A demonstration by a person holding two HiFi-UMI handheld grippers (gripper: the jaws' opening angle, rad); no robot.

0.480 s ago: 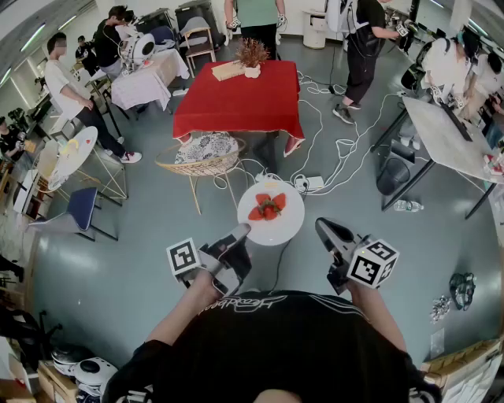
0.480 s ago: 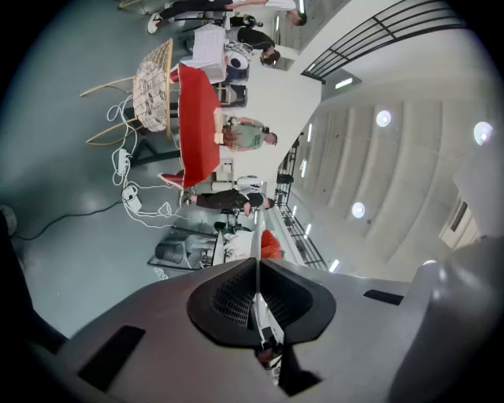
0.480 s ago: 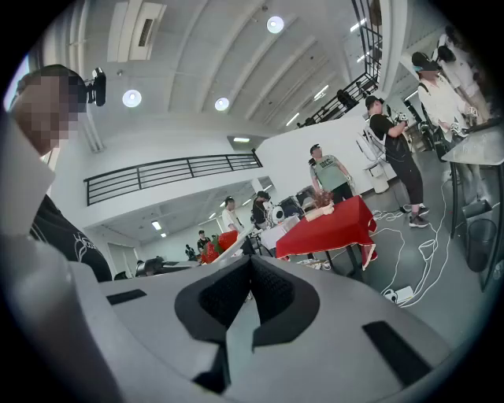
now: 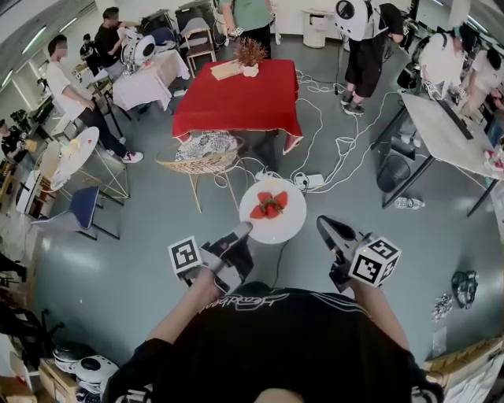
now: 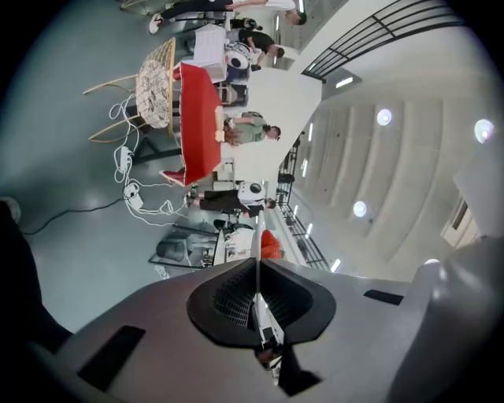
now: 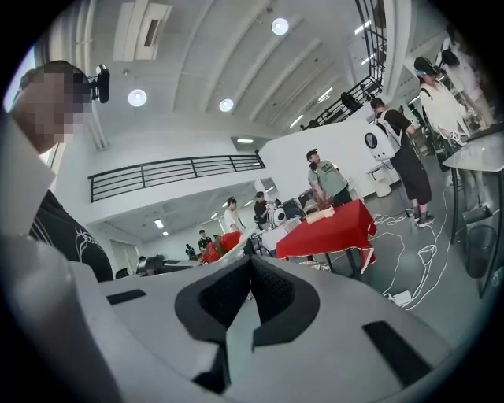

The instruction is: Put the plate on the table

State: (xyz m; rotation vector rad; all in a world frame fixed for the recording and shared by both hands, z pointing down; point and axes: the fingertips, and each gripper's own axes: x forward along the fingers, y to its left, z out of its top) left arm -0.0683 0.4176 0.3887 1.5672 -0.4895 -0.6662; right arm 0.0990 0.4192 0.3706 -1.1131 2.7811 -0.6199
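The left gripper sits over the near-left rim of the plate, so in the head view the spot where its pads meet the rim is hidden. In the left gripper view the plate shows only edge-on, as a thin white line pinched between the pads, with its face out of sight. The hands holding the left gripper and the right gripper are mostly hidden under the gripper bodies and marker cubes. Beyond the red table, a person in a green top is cut off at the chest by the top edge. The tan flat thing on that table is too small to identify.
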